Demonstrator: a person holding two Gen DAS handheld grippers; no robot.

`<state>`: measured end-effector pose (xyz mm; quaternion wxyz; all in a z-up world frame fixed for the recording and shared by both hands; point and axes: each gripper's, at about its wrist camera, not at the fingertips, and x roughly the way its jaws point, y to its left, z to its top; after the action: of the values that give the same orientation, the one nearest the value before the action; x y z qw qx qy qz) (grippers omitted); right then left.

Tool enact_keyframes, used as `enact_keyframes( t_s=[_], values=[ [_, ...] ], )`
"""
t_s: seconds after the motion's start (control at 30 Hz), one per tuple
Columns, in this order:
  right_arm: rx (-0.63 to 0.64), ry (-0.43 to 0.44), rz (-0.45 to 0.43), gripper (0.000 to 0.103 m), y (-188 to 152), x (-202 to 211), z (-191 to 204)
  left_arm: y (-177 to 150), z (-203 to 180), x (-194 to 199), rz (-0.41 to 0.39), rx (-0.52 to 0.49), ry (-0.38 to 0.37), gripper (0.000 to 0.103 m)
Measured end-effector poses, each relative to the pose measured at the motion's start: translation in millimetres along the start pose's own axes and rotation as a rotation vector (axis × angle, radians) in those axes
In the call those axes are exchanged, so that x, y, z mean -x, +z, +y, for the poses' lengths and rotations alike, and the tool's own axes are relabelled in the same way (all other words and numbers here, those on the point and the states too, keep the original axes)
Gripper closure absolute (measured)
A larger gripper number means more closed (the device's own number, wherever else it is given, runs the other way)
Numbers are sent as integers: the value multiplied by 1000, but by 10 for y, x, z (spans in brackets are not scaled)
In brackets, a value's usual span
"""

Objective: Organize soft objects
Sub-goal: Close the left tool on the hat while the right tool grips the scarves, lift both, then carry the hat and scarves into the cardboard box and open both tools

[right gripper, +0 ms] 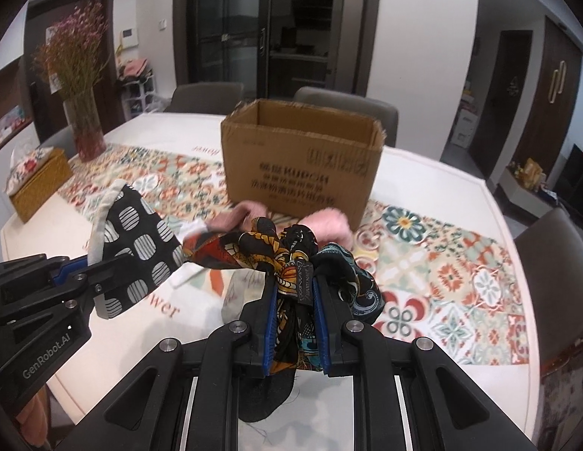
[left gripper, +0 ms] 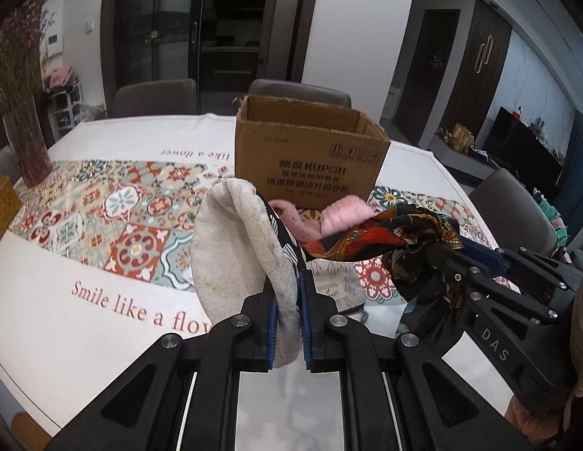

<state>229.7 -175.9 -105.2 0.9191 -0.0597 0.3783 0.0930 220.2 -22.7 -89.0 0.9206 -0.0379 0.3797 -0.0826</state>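
Note:
My left gripper (left gripper: 288, 289) is shut on a cloth mitt (left gripper: 231, 251), cream on one side and black with white dots (right gripper: 141, 240) on the other, held above the table. My right gripper (right gripper: 295, 285) is shut on a bunched dark scarf (right gripper: 265, 251) with red, orange and blue patterns, also held in the air. The scarf (left gripper: 404, 229) stretches left and reaches the mitt. Each gripper shows in the other's view: the right gripper (left gripper: 456, 253), the left gripper (right gripper: 79, 276). Behind them, a pink fluffy item (left gripper: 342, 214) (right gripper: 329, 225) lies in front of an open cardboard box (left gripper: 310, 158) (right gripper: 299, 161).
The table carries a white cloth with a patterned tile runner (right gripper: 441, 263). A vase of dried flowers (right gripper: 84, 127) and a woven tissue box (right gripper: 39, 180) stand at the left. A pale printed cloth (left gripper: 336, 289) lies below the grippers. Grey chairs (right gripper: 347, 105) ring the far and right edges.

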Motion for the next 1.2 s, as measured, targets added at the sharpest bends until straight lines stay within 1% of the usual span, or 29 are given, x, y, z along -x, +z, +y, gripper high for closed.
enact_keyframes(
  t_s=[0.3, 0.47, 0.73, 0.9, 1.0, 1.07, 1.2],
  values=[
    [-10, -91, -91, 84, 219, 259, -32, 268, -20, 140, -81, -56, -23, 91],
    [-17, -113, -136, 84, 353, 351, -23, 445, 5, 170, -117, -69, -32, 91],
    [-36, -131, -216, 84, 579, 417, -12, 743, 23, 182, -195, -122, -34, 91],
    [-61, -137, -262, 84, 761, 406, -29, 936, 60, 135, -215, -133, -45, 91],
    [-70, -144, -295, 84, 869, 403, -37, 1069, 83, 88, -215, -131, -63, 91],
    [-73, -151, -317, 84, 946, 394, -58, 1151, 63, 71, -228, -145, -61, 91],
    [-86, -150, -344, 84, 1076, 364, -109, 1334, 46, 17, -228, -174, -93, 91]
  ],
)
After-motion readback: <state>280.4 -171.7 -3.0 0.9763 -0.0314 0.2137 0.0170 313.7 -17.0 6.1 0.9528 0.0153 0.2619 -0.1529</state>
